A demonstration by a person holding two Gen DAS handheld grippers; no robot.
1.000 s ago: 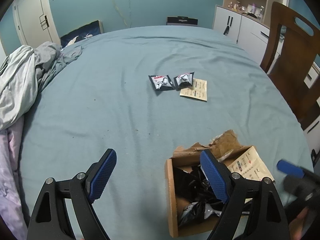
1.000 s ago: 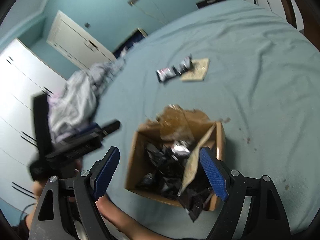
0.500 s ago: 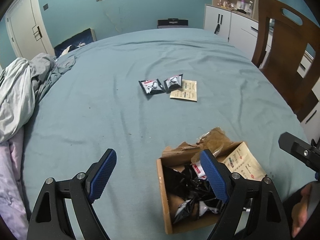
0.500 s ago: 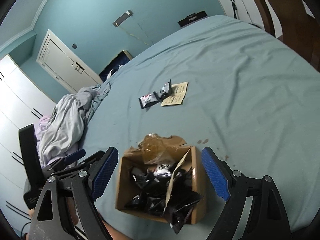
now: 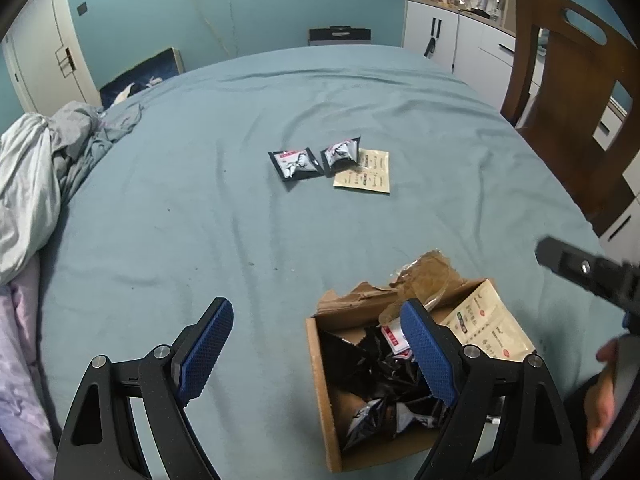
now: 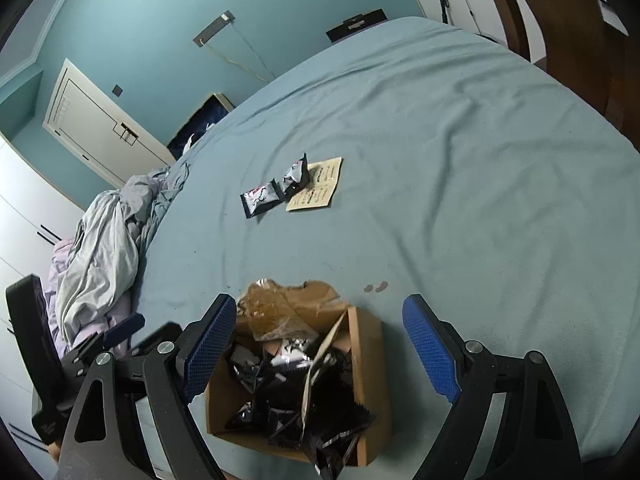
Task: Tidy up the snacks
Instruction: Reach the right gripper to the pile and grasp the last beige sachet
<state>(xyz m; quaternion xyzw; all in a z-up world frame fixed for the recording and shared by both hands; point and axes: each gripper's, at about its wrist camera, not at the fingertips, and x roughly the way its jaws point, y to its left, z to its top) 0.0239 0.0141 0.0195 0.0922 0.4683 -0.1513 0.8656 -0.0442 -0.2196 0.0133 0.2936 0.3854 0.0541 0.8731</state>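
While both grippers hover over the near edge of the blue-sheeted bed (image 5: 200,208), neither holds anything. Left gripper (image 5: 316,354): jaws spread wide, its right finger in front of the open cardboard box (image 5: 320,384), its left finger over bare sheet. Right gripper (image 6: 320,354): jaws likewise spread and empty, straddling the same box from above. Inside the box lies a jumble of black snack packets (image 6: 288,404), with a tan sachet (image 5: 480,328) leaning against its right wall and torn flaps at its far side. Toward the middle of the bed, well apart from the box, two black-and-white packets (image 5: 297,164) lie side by side; the right one overlaps the left edge of a flat beige sachet (image 5: 368,172). Crumpled grey bedding (image 5: 36,168) is heaped at the left edge, and a wooden chair (image 5: 568,92) stands at the far right. A hand (image 5: 606,396) appears at the near right.
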